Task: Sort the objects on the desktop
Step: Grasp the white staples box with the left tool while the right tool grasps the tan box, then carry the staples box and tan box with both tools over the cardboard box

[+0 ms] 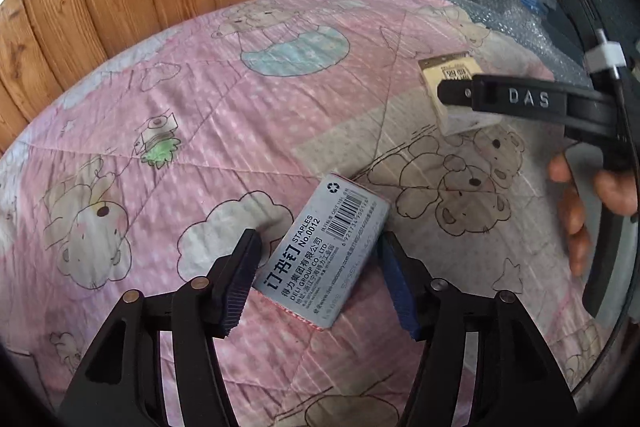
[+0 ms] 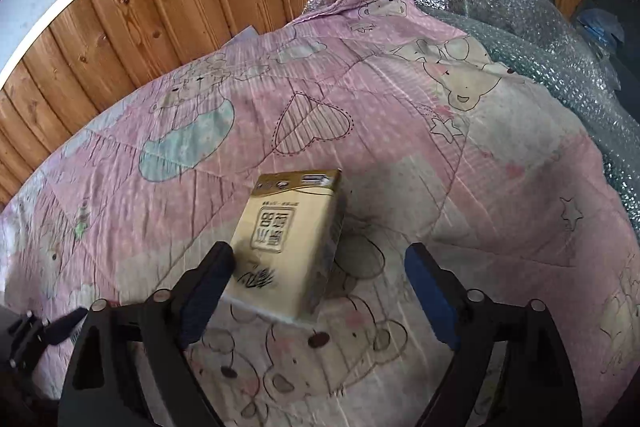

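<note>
Straddling staples box [image 1: 325,259], left gripper [image 1: 320,277] wide apart; right gripper [image 2: 320,291] apart around tissue pack [image 2: 290,243].

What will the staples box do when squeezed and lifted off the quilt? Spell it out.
The staples box looks like thin card, so its sides may dent under hard squeezing, though packed staples probably stiffen it. It is likely heavy for its size. Flat and rectangular, it should not roll. It lies skewed between the open fingers of the left gripper, so it may twist on closing.
</note>
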### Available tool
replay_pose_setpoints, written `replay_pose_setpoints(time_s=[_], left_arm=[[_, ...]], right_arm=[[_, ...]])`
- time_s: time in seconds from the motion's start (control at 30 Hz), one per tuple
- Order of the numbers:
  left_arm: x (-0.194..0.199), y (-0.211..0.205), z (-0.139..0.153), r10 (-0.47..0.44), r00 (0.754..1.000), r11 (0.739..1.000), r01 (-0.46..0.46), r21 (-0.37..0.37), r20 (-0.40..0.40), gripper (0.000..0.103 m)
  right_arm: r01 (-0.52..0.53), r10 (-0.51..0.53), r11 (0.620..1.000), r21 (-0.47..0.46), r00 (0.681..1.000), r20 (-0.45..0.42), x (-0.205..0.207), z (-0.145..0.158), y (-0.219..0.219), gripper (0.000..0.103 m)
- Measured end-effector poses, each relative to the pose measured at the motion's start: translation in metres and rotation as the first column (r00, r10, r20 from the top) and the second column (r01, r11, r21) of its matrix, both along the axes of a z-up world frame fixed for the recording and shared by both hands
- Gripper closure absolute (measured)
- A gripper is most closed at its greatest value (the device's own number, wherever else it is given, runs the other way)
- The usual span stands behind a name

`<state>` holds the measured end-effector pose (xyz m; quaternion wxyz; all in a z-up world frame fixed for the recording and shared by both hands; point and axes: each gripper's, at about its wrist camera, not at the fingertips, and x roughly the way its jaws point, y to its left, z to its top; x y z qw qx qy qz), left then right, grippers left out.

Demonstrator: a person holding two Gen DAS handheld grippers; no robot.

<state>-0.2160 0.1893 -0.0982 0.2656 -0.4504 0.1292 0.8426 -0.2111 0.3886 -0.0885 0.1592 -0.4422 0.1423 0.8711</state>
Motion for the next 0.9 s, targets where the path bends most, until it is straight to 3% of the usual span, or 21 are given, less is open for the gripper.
replay_pose_setpoints(time_s=[0.13, 0.27, 0.37, 0.4, 0.43, 0.47, 0.57, 0.9], left_arm=[[-0.003, 0.002, 0.000, 0.011, 1.000, 1.000, -0.011, 0.015, 0.003, 0.039], [-0.008, -0.008, 0.002, 0.037, 0.999, 0.997, -0.040, 0.068, 0.037, 0.062], [-0.012, -0.015, 0.004, 0.057, 0.995, 0.990, -0.068, 0.126, 0.087, 0.063], [-0.012, -0.016, 0.005, 0.059, 0.994, 0.988, -0.071, 0.135, 0.094, 0.063], [-0.011, -0.015, 0.005, 0.062, 0.993, 0.988, -0.075, 0.134, 0.096, 0.064], [-0.009, -0.014, 0.005, 0.064, 0.993, 0.988, -0.077, 0.132, 0.098, 0.064], [-0.004, -0.015, 0.009, 0.064, 0.992, 0.984, -0.081, 0.159, 0.113, 0.064], [0.030, -0.032, 0.037, 0.103, 0.988, 0.977, -0.121, 0.173, 0.112, 0.064]], right_arm=[[-0.044, 0.045, 0.999, -0.022, 0.999, 0.019, -0.018, -0.006, -0.006, 0.011], [-0.036, 0.035, 0.998, -0.051, 0.999, -0.021, -0.010, -0.001, -0.006, 0.020], [-0.016, 0.014, 0.999, -0.039, 0.999, -0.048, -0.006, 0.002, -0.001, 0.020], [-0.014, 0.012, 0.999, -0.032, 0.999, -0.051, -0.006, 0.003, 0.000, 0.025], [-0.023, 0.020, 0.999, -0.045, 0.998, -0.055, -0.006, 0.004, 0.002, 0.049], [-0.036, 0.032, 0.997, -0.067, 0.998, -0.055, -0.006, 0.004, 0.002, 0.060], [-0.048, 0.044, 0.998, -0.051, 0.997, -0.060, -0.001, 0.011, -0.003, 0.077], [-0.129, 0.125, 0.990, -0.058, 0.990, -0.070, 0.037, 0.026, -0.032, 0.079]])
